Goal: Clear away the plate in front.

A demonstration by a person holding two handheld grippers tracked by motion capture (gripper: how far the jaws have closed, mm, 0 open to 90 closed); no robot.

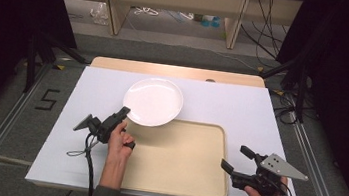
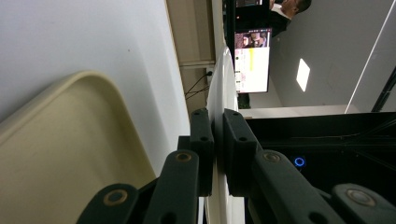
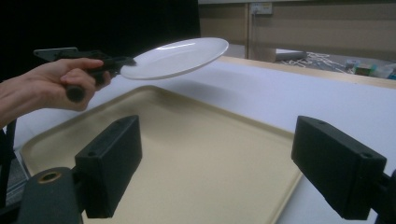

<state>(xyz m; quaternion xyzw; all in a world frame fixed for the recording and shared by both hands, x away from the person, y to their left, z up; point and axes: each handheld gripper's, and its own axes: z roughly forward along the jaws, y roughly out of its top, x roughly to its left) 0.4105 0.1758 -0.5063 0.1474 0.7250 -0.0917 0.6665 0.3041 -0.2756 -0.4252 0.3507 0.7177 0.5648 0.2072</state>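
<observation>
A round white plate (image 1: 153, 101) hangs in the air over the far left corner of a beige tray (image 1: 179, 164). My left gripper (image 1: 122, 113) is shut on the plate's near left rim, and the left gripper view looks along the plate (image 2: 219, 88) edge-on between the two pads. From the right gripper view the plate (image 3: 177, 57) is tilted up, clear of the tray (image 3: 196, 158), with the left gripper (image 3: 122, 64) and its hand on its rim. My right gripper (image 1: 234, 159) stands open beside the tray's right edge, nothing between its fingers.
A white sheet (image 1: 241, 111) covers the table, with a strip of bare wood (image 1: 175, 71) along the far edge. Beyond the table are wooden shelf legs, cables and black stands on the floor. A lit screen (image 2: 252, 60) shows far off in the left gripper view.
</observation>
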